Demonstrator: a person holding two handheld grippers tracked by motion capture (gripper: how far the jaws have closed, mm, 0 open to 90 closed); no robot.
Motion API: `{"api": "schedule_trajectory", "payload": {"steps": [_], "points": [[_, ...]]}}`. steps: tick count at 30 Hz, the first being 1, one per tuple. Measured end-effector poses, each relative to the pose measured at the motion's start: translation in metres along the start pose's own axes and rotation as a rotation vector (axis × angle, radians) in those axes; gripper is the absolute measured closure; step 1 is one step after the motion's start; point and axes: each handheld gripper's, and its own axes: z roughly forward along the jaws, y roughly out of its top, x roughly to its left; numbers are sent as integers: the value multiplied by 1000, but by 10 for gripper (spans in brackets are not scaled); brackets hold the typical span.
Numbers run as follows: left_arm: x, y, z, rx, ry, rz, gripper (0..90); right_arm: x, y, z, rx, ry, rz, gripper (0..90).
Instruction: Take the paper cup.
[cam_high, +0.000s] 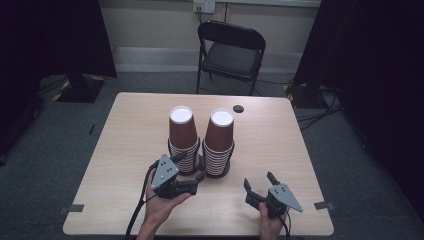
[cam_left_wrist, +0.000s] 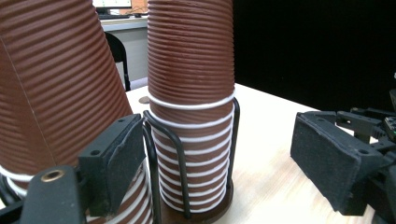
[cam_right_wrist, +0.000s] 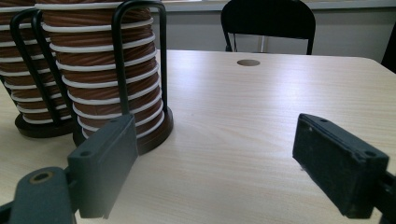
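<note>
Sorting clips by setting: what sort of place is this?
Probably a lab or office recording room: a plain wooden table on grey carpet, a folding chair by the wall, dark curtains either side.

Tabletop (cam_high: 125, 145): pale wood grain, rounded corners, small dark round hole (cam_high: 238, 108) near far edge. Two wire holders on dark round bases standing side by side mid-table, left cup stack (cam_high: 182, 142) and right cup stack (cam_high: 219, 145), brown ribbed cups with white rims, stacked upside down.

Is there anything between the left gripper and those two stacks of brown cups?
Nothing visible. The left gripper sits right at the foot of the two cup stacks, jaws open and empty. Black wire holders ring the stacks' lower cups.
</note>
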Motion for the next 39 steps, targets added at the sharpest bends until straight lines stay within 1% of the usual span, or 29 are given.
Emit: {"api": "schedule_trajectory", "payload": {"steps": [2, 4, 5, 6, 7, 9, 11, 14, 17, 18, 19, 22, 23, 25, 26, 27, 30, 32, 33, 34, 38, 39], "points": [[3, 3, 2, 3, -4, -9, 170, 0, 0, 0, 2, 3, 2, 134], [6, 5, 3, 5, -1, -5, 175, 0, 0, 0, 3, 4, 5, 134], [8, 6, 3, -3, 4, -16, 175, -1, 0, 0, 2, 4, 4, 134], [8, 6, 3, -3, 4, -16, 174, -1, 0, 0, 2, 4, 4, 134], [10, 8, 3, -11, -4, -25, 174, -1, 0, 1, 3, 3, 6, 134], [11, 10, 4, -13, 4, -18, 176, -1, 0, 1, 8, 5, 6, 134], [11, 13, 5, -15, -1, -12, 176, -1, 0, 1, 7, 5, 5, 134], [11, 16, 7, -26, -5, -17, 176, -1, 0, 1, 8, 5, 6, 134], [9, 22, 11, -24, 3, 8, 173, -1, 0, 1, 8, 5, 6, 135], [9, 22, 11, -24, 3, 8, 173, -1, 0, 1, 7, 5, 6, 135], [8, 26, 14, -21, 11, 27, 174, -1, 0, 1, 8, 7, 5, 135], [6, 30, 17, -30, 14, 37, 177, -1, 1, 1, 15, 9, 5, 138], [4, 34, 20, -22, 22, 60, 176, -1, 1, 1, 15, 11, 5, 138], [2, 37, 22, -22, 21, 66, 177, -1, 0, 1, 11, 10, 5, 137], [2, 37, 22, -22, 21, 66, 177, -1, 0, 1, 11, 10, 5, 137], [2, 40, 23, -32, 20, 66, 177, -1, 0, 1, 11, 9, 6, 137], [1, 46, 26, -35, 27, 68, 174, -1, 0, 1, 13, 9, 5, 137], [2, 50, 27, -37, 26, 55, 167, -1, 0, 1, 11, 9, 5, 136], [3, 51, 28, -41, 31, 52, 162, -1, 0, 1, 12, 11, 6, 137], [3, 53, 28, -50, 38, 39, 161, -1, 0, 1, 11, 9, 6, 137], [3, 60, 32, -53, 24, 32, 158, -1, 0, 1, 11, 10, 7, 137], [4, 62, 33, -58, 7, 19, 158, -1, 0, 1, 11, 10, 8, 137]]}}
